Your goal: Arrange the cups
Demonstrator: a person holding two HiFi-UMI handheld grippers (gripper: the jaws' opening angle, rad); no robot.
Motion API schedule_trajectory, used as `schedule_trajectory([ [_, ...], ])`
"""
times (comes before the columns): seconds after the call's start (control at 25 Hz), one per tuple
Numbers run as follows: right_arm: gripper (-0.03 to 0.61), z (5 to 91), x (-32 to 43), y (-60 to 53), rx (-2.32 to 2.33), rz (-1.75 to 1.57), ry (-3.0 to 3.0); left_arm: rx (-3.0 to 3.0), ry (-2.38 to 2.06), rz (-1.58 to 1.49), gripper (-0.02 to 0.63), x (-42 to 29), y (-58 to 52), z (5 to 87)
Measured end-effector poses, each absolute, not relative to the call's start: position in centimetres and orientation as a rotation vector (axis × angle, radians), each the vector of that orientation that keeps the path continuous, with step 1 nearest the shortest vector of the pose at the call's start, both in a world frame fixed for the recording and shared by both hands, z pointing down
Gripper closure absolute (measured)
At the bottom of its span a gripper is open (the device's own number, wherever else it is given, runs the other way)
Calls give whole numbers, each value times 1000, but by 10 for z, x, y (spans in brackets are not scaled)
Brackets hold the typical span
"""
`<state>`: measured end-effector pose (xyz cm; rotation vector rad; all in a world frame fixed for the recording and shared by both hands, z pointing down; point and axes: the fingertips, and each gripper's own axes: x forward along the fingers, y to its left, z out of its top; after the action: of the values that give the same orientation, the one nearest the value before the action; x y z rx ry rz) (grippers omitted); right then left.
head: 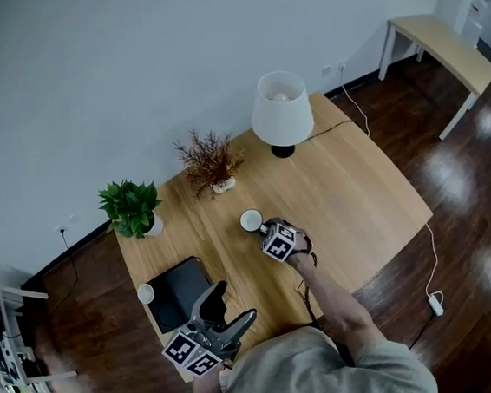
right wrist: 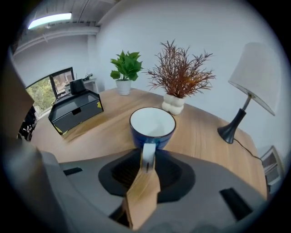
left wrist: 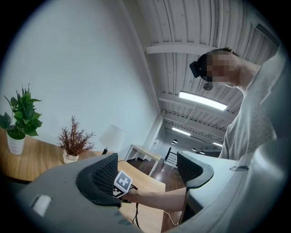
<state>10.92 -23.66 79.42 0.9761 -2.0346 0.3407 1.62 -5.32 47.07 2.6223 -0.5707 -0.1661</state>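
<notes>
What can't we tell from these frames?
- Blue ceramic cup: base hidden by right gripper body, right gripper view; resting or lifted unclear.
- Its handle: covered by that gripper, head view.
- Small white cup: too small in head view to see contents.
- Black drawer box: interior hidden by its own walls, both views.

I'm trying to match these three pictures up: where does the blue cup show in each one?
Head view: blue cup sits near the picture's centre, white inside facing up.
Left gripper view: not in it.
Right gripper view: the cup is at the centre, handle towards the camera.
Shared landmark: the white lamp.
</notes>
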Motion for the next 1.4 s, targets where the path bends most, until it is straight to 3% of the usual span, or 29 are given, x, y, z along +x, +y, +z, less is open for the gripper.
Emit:
schedule_trajectory([
  [0.44,495,788,119,-217,1089,509,-2133,2599,-606,-196,221,3,-53,478],
  [0.8,495,699,103,-195,1047,409,-2302,2583,-644,-245,221,-15,-47,478],
  [1.4,495,604,-64,-138,457,168,-2581,2501,-907,-372,221,-88,-21,490],
])
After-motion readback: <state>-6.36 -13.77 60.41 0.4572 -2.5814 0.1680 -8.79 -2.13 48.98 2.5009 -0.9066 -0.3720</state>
